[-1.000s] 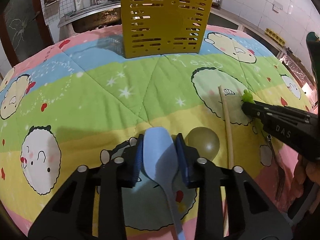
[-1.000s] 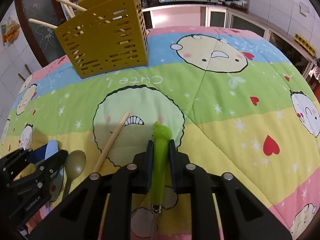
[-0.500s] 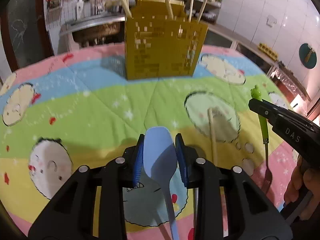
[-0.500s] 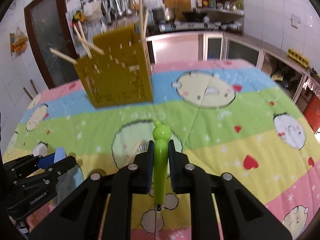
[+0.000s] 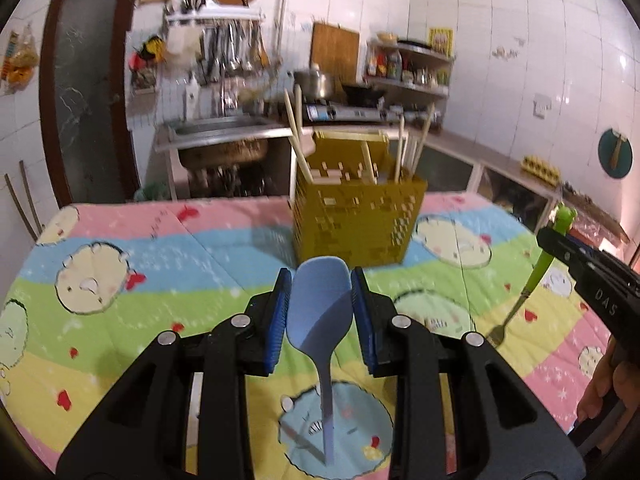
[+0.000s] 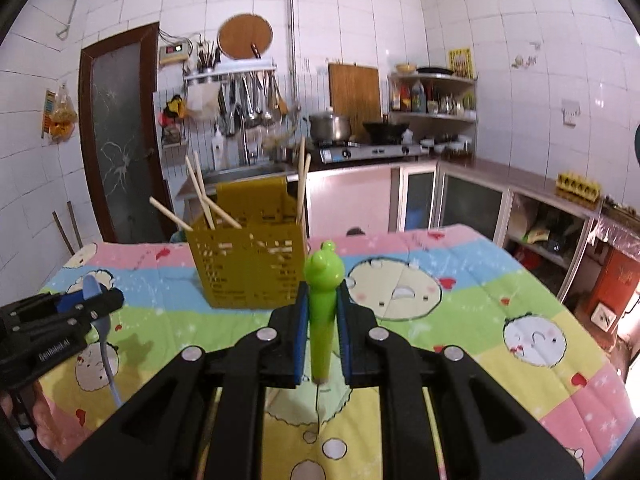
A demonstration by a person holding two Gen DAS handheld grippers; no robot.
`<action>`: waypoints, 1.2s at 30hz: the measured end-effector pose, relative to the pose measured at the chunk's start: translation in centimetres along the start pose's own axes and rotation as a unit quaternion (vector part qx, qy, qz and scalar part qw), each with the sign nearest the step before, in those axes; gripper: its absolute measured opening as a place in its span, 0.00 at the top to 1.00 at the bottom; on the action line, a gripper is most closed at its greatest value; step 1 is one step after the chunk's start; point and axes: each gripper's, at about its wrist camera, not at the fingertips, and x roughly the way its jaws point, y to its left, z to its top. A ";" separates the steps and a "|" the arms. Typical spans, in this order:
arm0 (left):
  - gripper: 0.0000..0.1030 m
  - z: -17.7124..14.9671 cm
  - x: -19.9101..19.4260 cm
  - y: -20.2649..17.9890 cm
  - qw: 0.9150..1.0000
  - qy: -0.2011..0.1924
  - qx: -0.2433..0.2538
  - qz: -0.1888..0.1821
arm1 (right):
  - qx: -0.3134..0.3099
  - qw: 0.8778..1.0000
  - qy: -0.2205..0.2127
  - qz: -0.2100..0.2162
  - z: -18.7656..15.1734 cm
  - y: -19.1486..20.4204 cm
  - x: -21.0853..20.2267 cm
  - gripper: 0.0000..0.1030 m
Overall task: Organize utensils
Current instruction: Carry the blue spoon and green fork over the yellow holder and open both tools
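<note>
My left gripper (image 5: 319, 300) is shut on the bowl of a light blue spoon (image 5: 320, 312), whose handle hangs down toward the quilt. My right gripper (image 6: 322, 312) is shut on the green frog-topped handle of a fork (image 6: 322, 304). From the left wrist view that fork (image 5: 536, 272) hangs tines down at the right. A yellow slotted utensil holder (image 5: 354, 220) stands on the table beyond both grippers, with several wooden chopsticks (image 5: 298, 140) sticking out. In the right wrist view the holder (image 6: 248, 260) is just left of centre and the left gripper (image 6: 92, 296) is at the left edge.
A cartoon-patterned quilt (image 5: 160, 264) covers the table. Behind it are a sink (image 5: 224, 136), a stove with a pot (image 6: 332, 126) and shelves. A person's hand (image 5: 604, 384) shows at the lower right of the left wrist view.
Both grippers have risen off the quilt with the spoon and the fork and tilted up toward level. The holder now sits lower in both views and the kitchen wall fills the top.
</note>
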 end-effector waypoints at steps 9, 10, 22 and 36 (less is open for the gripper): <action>0.74 2.0 -1.6 0.8 0.999 -0.048 0.000 0.001 | -0.001 1.000 -0.006 0.003 0.8 0.3 0.7 0.87; 0.75 2.2 -1.7 0.9 0.999 -0.050 -0.001 0.000 | -0.003 1.000 -0.006 0.004 0.9 0.5 0.9 0.87; 0.95 2.9 0.6 1.7 0.999 -0.032 -0.006 -0.014 | -0.007 1.000 0.000 0.008 1.4 1.1 2.7 0.87; 0.95 5.9 -0.1 0.5 0.998 -0.037 0.053 -0.013 | -0.014 1.000 -0.004 0.010 2.7 0.5 2.6 0.87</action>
